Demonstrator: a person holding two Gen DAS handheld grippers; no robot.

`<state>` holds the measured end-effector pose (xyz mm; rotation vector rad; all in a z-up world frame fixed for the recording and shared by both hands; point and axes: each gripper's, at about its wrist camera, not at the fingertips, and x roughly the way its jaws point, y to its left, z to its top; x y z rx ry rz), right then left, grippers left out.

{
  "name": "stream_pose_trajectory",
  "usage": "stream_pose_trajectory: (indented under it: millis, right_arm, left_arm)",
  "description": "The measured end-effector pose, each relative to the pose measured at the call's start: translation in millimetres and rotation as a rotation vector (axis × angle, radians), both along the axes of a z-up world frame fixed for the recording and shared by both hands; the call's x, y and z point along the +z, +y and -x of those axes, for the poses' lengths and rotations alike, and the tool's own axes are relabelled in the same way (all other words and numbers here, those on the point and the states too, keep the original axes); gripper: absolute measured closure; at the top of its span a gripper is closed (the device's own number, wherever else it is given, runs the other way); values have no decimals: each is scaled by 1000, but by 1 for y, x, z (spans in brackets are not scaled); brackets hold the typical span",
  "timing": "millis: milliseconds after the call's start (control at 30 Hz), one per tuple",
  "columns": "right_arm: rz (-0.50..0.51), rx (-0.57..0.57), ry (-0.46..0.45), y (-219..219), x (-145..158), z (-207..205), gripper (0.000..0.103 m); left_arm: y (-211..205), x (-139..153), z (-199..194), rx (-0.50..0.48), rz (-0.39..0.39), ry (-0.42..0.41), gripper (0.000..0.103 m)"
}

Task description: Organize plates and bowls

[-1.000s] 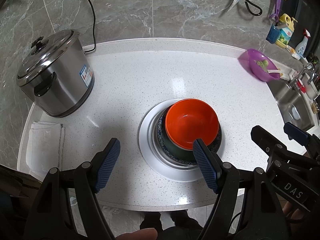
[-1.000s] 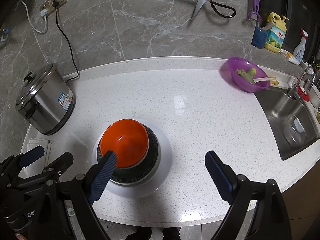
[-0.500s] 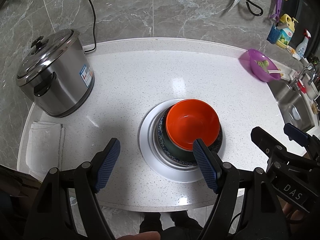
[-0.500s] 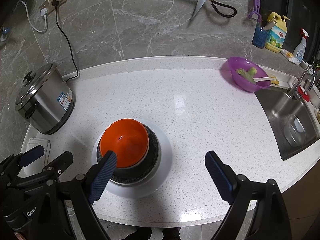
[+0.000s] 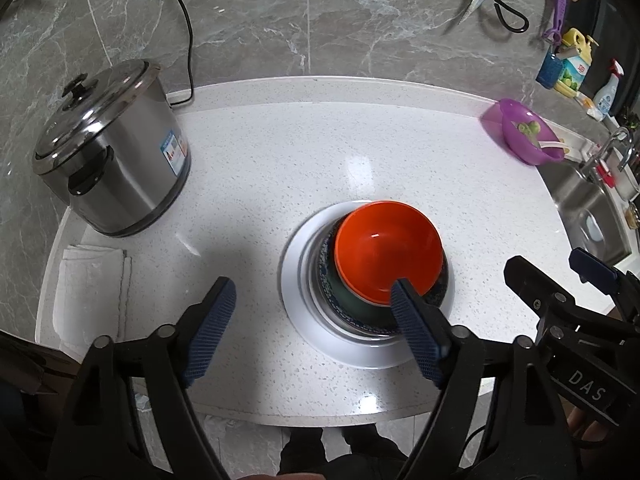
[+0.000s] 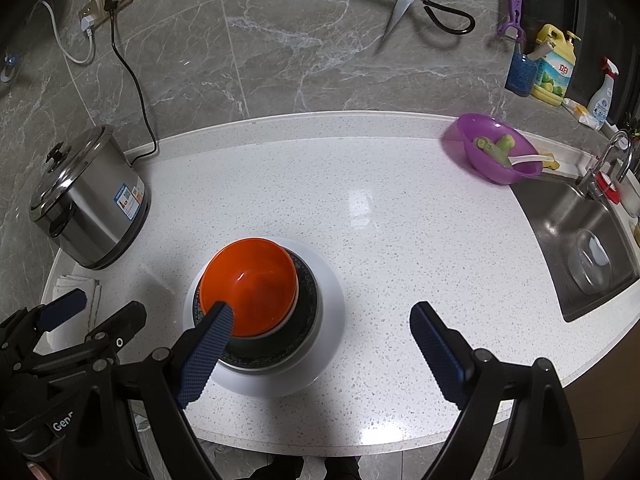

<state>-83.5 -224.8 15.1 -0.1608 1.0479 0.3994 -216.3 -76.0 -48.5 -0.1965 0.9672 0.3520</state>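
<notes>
Both wrist views look steeply down from the counter's point(image 5: 280, 152) near edge toward twelve o'clock, sharing the bowl stack point(image 5: 388, 252) point(image 6: 250, 286).

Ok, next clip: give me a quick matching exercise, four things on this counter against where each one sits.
Things:
1. orange bowl
2. steel pot
3. purple bowl
4. folded cloth

Places:
A. beside the sink
B. far left of the counter, lid on
C. top of the stack on the white plate
D. on the counter in front of the pot

Pairs: 1-C, 2-B, 3-A, 4-D
</notes>
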Motion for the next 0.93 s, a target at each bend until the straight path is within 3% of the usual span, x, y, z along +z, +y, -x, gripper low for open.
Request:
stream_pose_trajectory:
  millis: [933]
  right_arm:
    - [0,5,12,-3,-4,-10,11]
  left_arm:
    - [1,3,-3,5,-7,-24,17]
